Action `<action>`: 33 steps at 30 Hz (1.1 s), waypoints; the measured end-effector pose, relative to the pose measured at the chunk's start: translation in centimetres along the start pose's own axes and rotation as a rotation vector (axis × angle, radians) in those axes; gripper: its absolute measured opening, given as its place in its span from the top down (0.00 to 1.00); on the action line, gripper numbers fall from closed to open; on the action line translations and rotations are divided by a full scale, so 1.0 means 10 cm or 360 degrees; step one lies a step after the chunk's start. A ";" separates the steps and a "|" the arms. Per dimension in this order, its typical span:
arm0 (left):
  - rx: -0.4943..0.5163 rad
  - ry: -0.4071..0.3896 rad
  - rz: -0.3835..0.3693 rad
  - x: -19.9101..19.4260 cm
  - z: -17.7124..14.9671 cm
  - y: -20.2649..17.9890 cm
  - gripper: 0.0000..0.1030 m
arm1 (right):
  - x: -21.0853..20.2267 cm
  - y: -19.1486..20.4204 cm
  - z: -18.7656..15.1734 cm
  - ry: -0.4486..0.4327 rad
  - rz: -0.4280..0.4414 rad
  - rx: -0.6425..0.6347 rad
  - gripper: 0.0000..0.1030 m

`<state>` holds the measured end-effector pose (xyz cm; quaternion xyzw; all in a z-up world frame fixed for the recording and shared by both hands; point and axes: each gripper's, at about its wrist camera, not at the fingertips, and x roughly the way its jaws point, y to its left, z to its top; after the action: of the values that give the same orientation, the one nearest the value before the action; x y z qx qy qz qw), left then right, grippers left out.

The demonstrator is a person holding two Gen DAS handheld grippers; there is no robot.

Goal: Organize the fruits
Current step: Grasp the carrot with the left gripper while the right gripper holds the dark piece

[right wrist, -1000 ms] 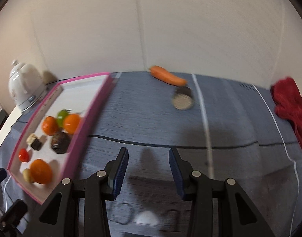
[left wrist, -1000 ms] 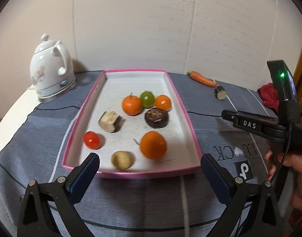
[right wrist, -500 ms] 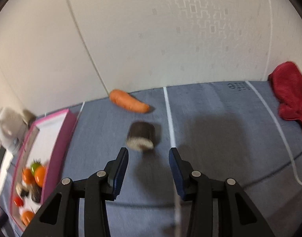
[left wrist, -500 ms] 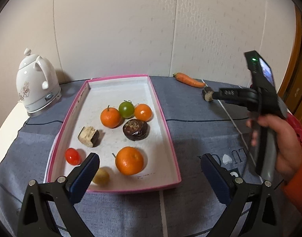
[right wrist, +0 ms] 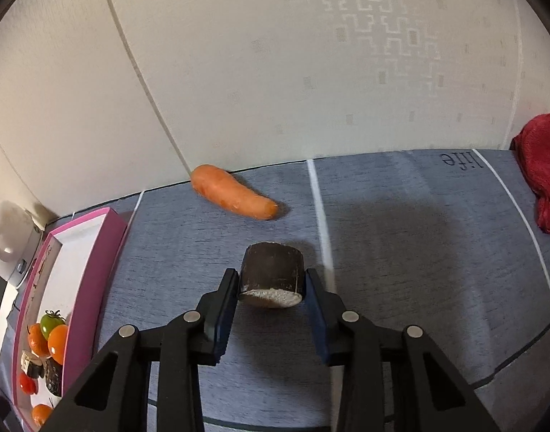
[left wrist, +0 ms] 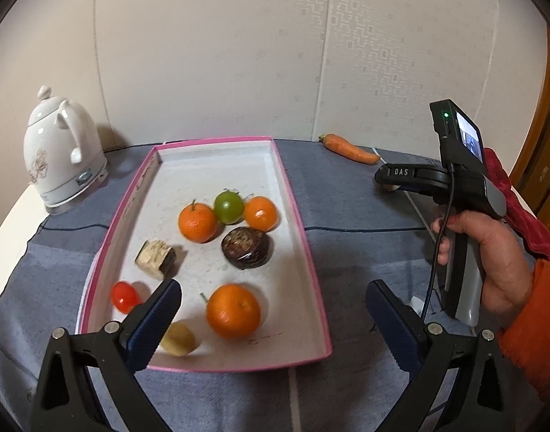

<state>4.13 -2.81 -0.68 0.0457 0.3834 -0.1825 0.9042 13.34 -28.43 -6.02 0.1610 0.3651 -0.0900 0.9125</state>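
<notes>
A pink-rimmed tray [left wrist: 303,230] holds three oranges, a green tomato [left wrist: 228,207], a red tomato [left wrist: 124,297], a dark round fruit [left wrist: 245,247], a cut dark-skinned chunk [left wrist: 155,260] and a small yellow fruit [left wrist: 177,338]. My left gripper [left wrist: 273,320] is open and empty above the tray's near end. My right gripper [right wrist: 271,284] has its jaws on both sides of a dark-skinned cut piece [right wrist: 272,273] lying on the blue cloth; the pads touch or nearly touch its sides. A carrot [right wrist: 233,192] lies just beyond it.
A white kettle [left wrist: 61,154] stands left of the tray. A red cloth [right wrist: 543,176] lies at the right edge of the table. The wall runs close behind the carrot. The tray's edge [right wrist: 91,277] shows left in the right wrist view.
My right gripper has moved forward to the dark cut piece, which now sits between its jaws. My left gripper has drifted slightly over the tray, still open.
</notes>
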 end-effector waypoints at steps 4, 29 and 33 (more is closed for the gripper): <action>0.0004 -0.0005 -0.0064 0.08 0.17 -0.14 0.00 | -0.10 -0.18 -0.06 -0.0022 -0.0028 0.0038 0.64; -0.0280 0.0187 -0.0048 2.08 1.69 -1.13 0.02 | -0.56 -0.74 -0.20 -0.0199 -0.0247 0.0158 0.65; -0.0256 0.0209 0.0004 2.33 1.79 -1.23 0.08 | -0.57 -0.77 -0.20 -0.0207 -0.0230 0.0198 0.65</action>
<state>26.63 -25.04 -3.92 -0.0146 0.4551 -0.1466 0.8782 5.81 -34.63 -5.21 0.1844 0.3095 -0.1884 0.9136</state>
